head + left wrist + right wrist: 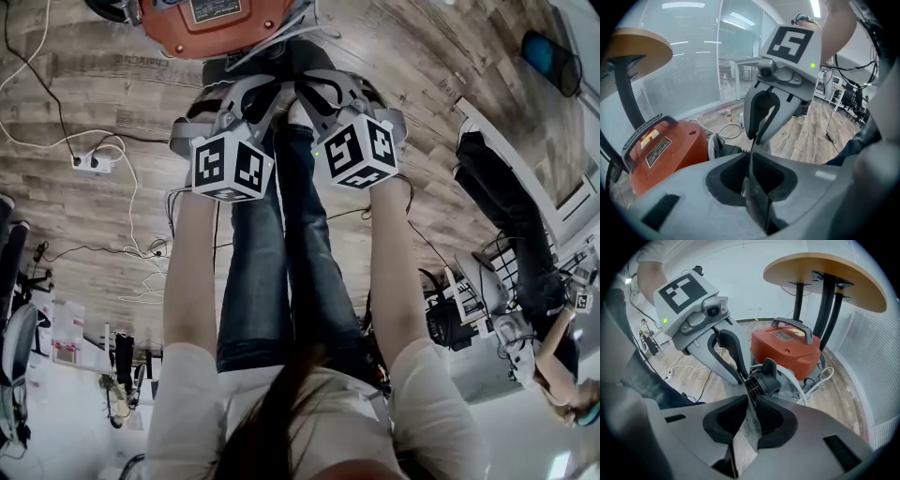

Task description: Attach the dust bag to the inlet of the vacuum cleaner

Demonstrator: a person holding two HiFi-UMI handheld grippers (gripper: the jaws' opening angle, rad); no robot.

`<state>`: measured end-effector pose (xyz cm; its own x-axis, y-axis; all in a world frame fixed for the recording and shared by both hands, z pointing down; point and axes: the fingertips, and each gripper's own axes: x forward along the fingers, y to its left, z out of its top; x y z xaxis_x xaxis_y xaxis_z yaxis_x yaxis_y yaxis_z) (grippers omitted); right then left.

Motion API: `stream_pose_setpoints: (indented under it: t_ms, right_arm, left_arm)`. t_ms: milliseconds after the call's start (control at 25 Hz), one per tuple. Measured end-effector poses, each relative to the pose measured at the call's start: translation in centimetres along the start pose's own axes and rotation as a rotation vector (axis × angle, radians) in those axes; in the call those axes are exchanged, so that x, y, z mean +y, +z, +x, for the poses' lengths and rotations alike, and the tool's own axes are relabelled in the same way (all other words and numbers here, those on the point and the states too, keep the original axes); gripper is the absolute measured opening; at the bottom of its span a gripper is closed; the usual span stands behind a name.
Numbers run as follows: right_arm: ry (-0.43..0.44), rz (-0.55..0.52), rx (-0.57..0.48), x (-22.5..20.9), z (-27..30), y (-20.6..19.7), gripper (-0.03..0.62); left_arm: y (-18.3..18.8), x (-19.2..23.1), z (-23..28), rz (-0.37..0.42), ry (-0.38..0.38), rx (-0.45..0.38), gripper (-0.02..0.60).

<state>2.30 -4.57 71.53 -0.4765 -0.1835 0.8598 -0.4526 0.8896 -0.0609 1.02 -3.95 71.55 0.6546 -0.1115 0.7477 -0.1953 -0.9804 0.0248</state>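
Orange vacuum sat on the wood floor at the top edge of the head view. The left gripper and right gripper both pointed down toward it, their tips close together just short of its near side.

In the left gripper view, the vacuum lay to the left. The left gripper's jaws were pinched on a thin grey sheet of the bag. The right gripper reached in from above and met the same sheet.

In the right gripper view, the right gripper's jaws were likewise clamped on the bag. The sheet ran up to the black ribbed inlet on the vacuum's near side; whether it touched could not be told. The left gripper came in just beside the inlet. A round table stood behind the vacuum.
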Motion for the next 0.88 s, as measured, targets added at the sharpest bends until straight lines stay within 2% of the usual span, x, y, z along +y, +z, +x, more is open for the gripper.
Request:
stream_pose_setpoints:
  t_ms: [80, 160, 200, 280, 320, 440, 640, 680, 800, 880]
  right_arm:
    - [0.040, 0.020, 0.016, 0.3, 0.1, -0.1, 0.092]
    - [0.073, 0.009, 0.061, 0.7, 0.3, -0.7, 0.194]
    - [0.073, -0.006, 0.083, 0.8, 0.4, -1.0, 0.207]
    - [0.032, -0.027, 0.096, 0.4, 0.8, -1.2, 0.153]
    - [0.007, -0.025, 0.092, 0.0, 0.9, -1.1, 0.099]
    - [-0.028, -0.026, 0.098, -0.5, 1.2, -1.0, 0.091]
    - [-0.038, -0.013, 0.109, -0.6, 1.4, -1.0, 0.089]
    - [-0.038, -0.011, 0.110, -0.6, 1.4, -1.1, 0.089]
    - [-0.040, -0.011, 0.111, -0.6, 1.4, -1.1, 0.086]
    - [-0.042, -0.010, 0.111, -0.6, 1.3, -1.0, 0.086]
  left_arm:
    - [0.0, 0.0, 0.1, 0.011, -0.009, 0.004, 0.048]
    - [0.0, 0.2, 0.2, 0.006, -0.014, 0.004, 0.049]
    - [0.1, 0.3, 0.2, 0.005, -0.016, 0.004, 0.049]
    - [0.1, 0.4, 0.1, 0.004, -0.017, 0.004, 0.050]
    - [0.1, 0.4, 0.0, -0.001, -0.017, 0.002, 0.049]
    - [0.1, 0.3, 0.0, -0.026, -0.016, -0.005, 0.049]
    - [-0.1, 0.5, 0.1, -0.067, -0.026, -0.005, 0.060]
    - [-0.2, 0.6, 0.0, -0.077, -0.029, -0.001, 0.075]
    - [-1.0, 0.3, -0.6, -0.106, -0.060, 0.040, 0.183]
    - [-2.0, -0.1, -1.0, -0.126, -0.084, 0.076, 0.192]
